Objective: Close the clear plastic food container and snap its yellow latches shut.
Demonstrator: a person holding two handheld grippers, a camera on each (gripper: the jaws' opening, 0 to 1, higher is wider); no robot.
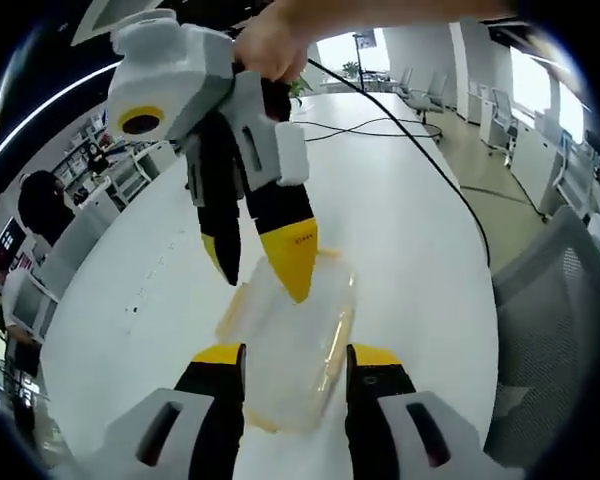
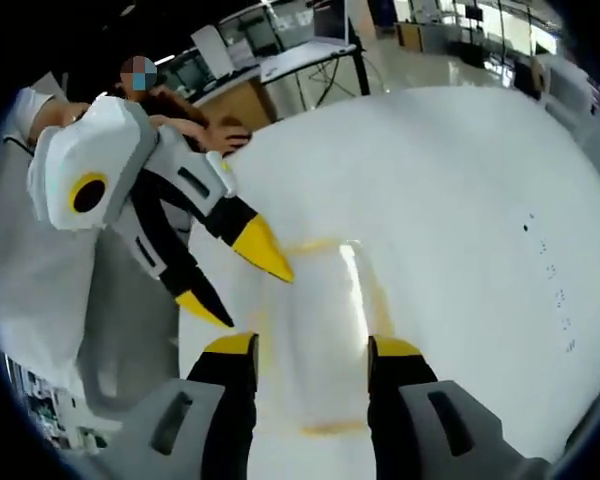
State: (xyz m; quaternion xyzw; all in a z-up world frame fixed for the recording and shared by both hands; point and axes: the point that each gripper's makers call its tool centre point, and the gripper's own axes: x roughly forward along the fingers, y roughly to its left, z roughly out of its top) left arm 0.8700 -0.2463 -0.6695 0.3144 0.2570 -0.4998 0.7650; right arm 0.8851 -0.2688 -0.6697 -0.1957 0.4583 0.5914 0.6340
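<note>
A long white table carries the work, with black cables trailing across its far end and grey office chairs drawn up along one side. Desks and shelving stand beyond the opposite edge, and a person's hand grips the handle of the right gripper from above. Nothing lies on the tabletop between the tools and the box; the only thing crowding it is the tools themselves.

The clear container with its yellow latches lies flat on the table, well in from the edges, its lid down over the base. Whether the latches are snapped down I cannot tell.

In the left gripper view, the left gripper has its jaws spread wide, one on each side of the container's near end, not pinching it. The right gripper comes down from above, jaws parted with nothing between them, one yellow tip resting on or just over the lid near the far end.

In the right gripper view the same container sits between that tool's own spread jaws, and the left gripper reaches in from the side, its tips at the box's edge.
</note>
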